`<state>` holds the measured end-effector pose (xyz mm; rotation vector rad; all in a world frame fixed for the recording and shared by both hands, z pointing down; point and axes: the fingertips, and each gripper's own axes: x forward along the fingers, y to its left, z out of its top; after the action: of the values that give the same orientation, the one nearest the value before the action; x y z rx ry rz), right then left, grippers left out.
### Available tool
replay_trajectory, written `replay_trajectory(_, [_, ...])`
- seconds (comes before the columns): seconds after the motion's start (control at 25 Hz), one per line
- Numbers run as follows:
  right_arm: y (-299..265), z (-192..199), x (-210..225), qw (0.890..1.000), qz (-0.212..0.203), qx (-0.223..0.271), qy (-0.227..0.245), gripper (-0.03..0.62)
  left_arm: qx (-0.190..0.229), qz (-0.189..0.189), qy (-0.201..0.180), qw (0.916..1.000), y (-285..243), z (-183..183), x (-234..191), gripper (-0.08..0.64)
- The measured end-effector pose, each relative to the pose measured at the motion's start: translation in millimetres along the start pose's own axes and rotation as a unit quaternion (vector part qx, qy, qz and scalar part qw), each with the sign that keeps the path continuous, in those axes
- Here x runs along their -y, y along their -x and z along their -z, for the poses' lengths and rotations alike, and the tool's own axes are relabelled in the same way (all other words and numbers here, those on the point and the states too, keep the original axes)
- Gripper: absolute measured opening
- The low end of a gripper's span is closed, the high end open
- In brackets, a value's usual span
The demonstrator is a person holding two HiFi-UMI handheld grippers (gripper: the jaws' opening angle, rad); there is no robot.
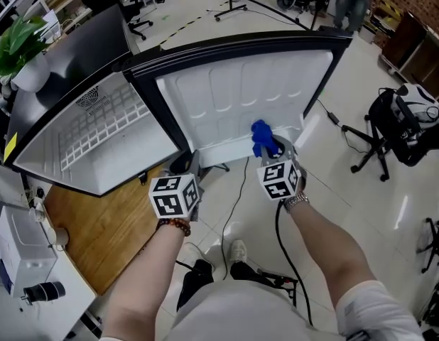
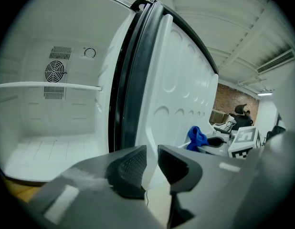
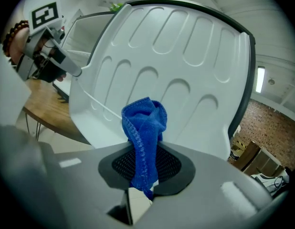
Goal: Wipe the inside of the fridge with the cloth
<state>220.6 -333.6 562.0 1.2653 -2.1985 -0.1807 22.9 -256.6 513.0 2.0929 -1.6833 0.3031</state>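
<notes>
Your right hand-held gripper (image 3: 145, 168) is clenched on the bunched blue terry cloth (image 3: 145, 120), which stands up past its jaws just short of the white moulded plastic fridge door lining (image 3: 185, 70), while your left hand-held gripper (image 2: 151, 165) pinches that lining's edge, probably to steady the door for wiping.

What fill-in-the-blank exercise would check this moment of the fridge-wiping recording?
1. The right gripper is shut on a ___ cloth.
2. The fridge door stands ___.
3. The bead bracelet sits on the person's ___ wrist.

Missing words: blue; open; left.
</notes>
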Motion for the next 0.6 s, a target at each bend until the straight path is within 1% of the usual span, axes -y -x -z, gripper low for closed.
replay_trajectory(0.24, [3, 16, 34, 0.999, 0.029, -0.017, -0.012, 0.071, 0.001, -0.005, 0.0, 1.0, 1, 0, 0, 0.078])
replay_trajectory(0.6, [8, 28, 55, 0.997, 0.067, -0.041, -0.028, 0.071, -0.002, -0.009, 0.003, 1.0, 1, 1, 0, 0.074])
